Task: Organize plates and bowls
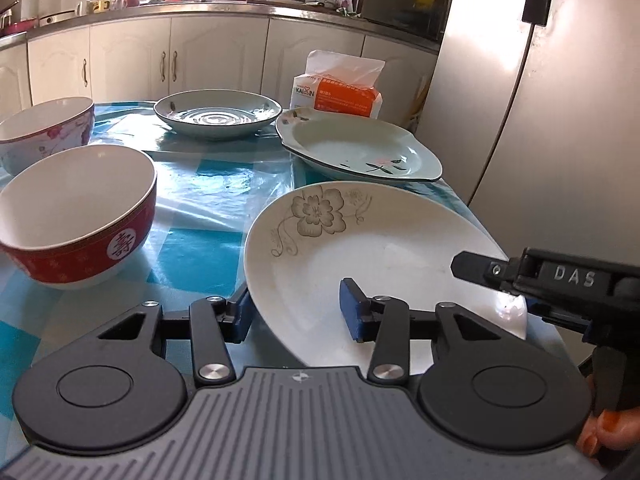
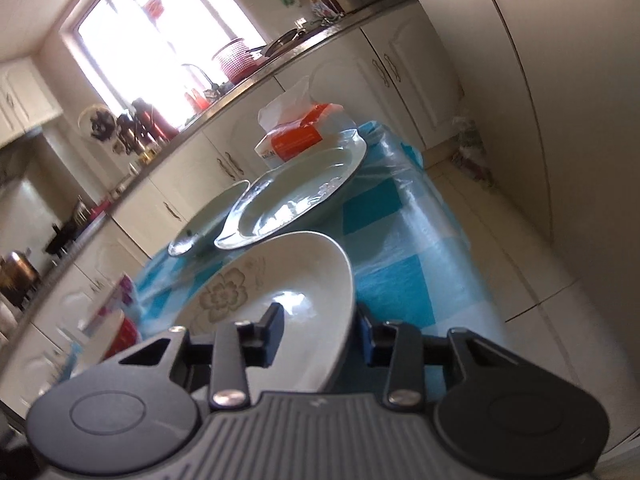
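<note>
The white round plate with a grey flower drawn on it [image 1: 360, 264] is tipped up, with its right side off the surface covered in a blue and white checked cloth [image 1: 208, 200]. Both tools are at its rim. The left hand-held gripper [image 1: 298, 312] has its two blue pads on either side of the near edge, one under the plate and one on top, but there looks to be a gap, so it is wide and not yet squeezing. The right hand-held gripper [image 2: 320, 330] has its fingers on both sides of the plate's right edge and seems to pinch it, holding that side up. Behind the plate sit a pale green plate with small handles and a painted flower [image 1: 360, 148] and a round grey-green plate with rings in the middle [image 1: 218, 114]. To the left stand a white bowl with a red band [image 1: 76, 216] and a white bowl with pink flowers [image 1: 44, 128]. A pack of paper tissues with an orange label [image 1: 340, 88] is at the far end. The white plate is hard, smooth and slippery, and it would break if it fell. It is probably a bit heavy for one pinch, so it is best to hold the rim firmly on two sides.
</note>
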A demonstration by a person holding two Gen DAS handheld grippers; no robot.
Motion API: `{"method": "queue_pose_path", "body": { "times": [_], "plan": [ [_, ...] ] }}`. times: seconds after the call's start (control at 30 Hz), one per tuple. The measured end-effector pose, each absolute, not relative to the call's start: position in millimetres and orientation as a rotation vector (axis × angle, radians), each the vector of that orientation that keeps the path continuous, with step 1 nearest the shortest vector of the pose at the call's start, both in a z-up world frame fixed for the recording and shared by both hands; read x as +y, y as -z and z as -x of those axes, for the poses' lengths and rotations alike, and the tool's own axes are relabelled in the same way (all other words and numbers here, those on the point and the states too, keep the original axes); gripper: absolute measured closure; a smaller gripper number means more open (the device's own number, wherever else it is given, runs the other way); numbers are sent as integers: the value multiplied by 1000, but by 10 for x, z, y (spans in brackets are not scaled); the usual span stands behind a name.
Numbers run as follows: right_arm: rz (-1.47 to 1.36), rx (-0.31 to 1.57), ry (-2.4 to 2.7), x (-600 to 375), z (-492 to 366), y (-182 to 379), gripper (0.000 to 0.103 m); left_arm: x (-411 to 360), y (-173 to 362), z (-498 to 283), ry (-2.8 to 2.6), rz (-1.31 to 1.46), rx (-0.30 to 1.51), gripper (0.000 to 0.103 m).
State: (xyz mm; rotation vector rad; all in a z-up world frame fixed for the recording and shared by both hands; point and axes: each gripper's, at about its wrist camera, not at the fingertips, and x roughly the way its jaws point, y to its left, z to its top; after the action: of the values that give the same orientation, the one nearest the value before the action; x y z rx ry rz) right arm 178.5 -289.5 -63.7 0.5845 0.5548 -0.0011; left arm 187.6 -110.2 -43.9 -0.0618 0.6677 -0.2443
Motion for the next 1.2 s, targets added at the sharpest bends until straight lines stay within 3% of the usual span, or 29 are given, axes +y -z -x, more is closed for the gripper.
{"method": "queue_pose_path", "body": {
  "times": [0.77,1.2],
  "plan": [
    [-404,602,-57,-1865,-876,534,73,-118,238,-854,198,194,653,54],
    [-223,619,-215,-784,-1352,526,74,849,389,-886,-13,322,653,54]
  ]
}}
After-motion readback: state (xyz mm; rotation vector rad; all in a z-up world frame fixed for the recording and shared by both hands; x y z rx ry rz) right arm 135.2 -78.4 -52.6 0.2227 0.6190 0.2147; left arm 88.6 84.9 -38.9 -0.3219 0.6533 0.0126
